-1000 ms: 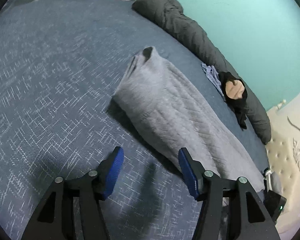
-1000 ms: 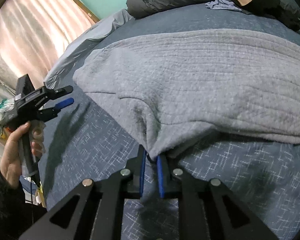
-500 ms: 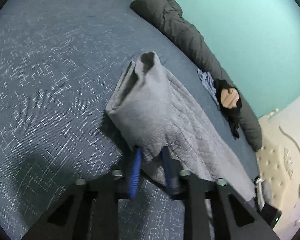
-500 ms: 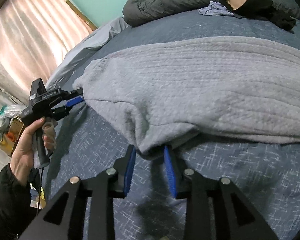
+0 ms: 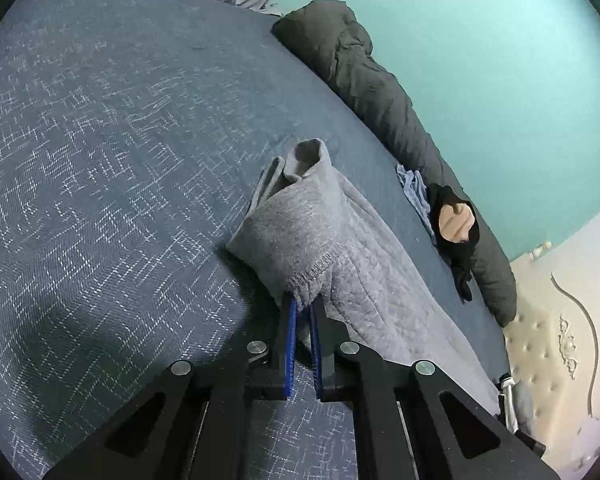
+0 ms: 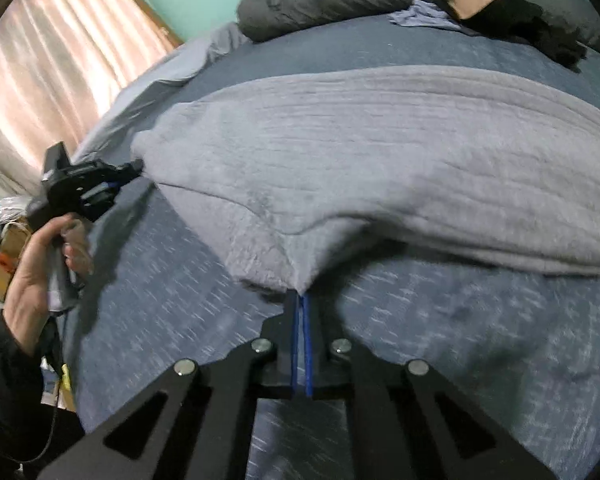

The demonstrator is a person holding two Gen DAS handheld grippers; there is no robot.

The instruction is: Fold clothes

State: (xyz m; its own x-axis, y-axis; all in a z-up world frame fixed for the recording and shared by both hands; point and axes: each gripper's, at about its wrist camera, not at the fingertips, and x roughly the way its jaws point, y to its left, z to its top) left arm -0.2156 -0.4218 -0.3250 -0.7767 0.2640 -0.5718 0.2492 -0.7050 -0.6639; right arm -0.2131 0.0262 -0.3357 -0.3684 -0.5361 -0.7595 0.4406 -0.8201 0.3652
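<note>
A grey quilted garment (image 6: 380,160) lies spread across a blue patterned bedcover (image 5: 100,160), its length running from the near left of the bed toward the far right in the left wrist view. The left gripper (image 5: 303,306) has its blue-padded jaws nearly together, pinching the stitched hem at one near corner of the garment; its jaws have just been closing, and the cloth is between them, lifted into a small peak off the cover. In the right wrist view the same gripper (image 6: 134,168) shows at the far left edge of the garment, held by a bare hand (image 6: 40,264) that comes out of a dark sleeve (image 6: 4,380). The right gripper (image 6: 301,298) is clamped tight on another near corner of the garment, which bunches into a point just above its tips; its jaws have just been closing as well. Along the far edge of the bed lies a rolled dark grey duvet (image 5: 380,80), against a teal wall (image 5: 480,60). Beside the duvet sit a small pale blue cloth (image 5: 414,192) and a black garment with a tan lining (image 6: 492,4). A pink curtain (image 6: 60,60) hangs at the far left.
</note>
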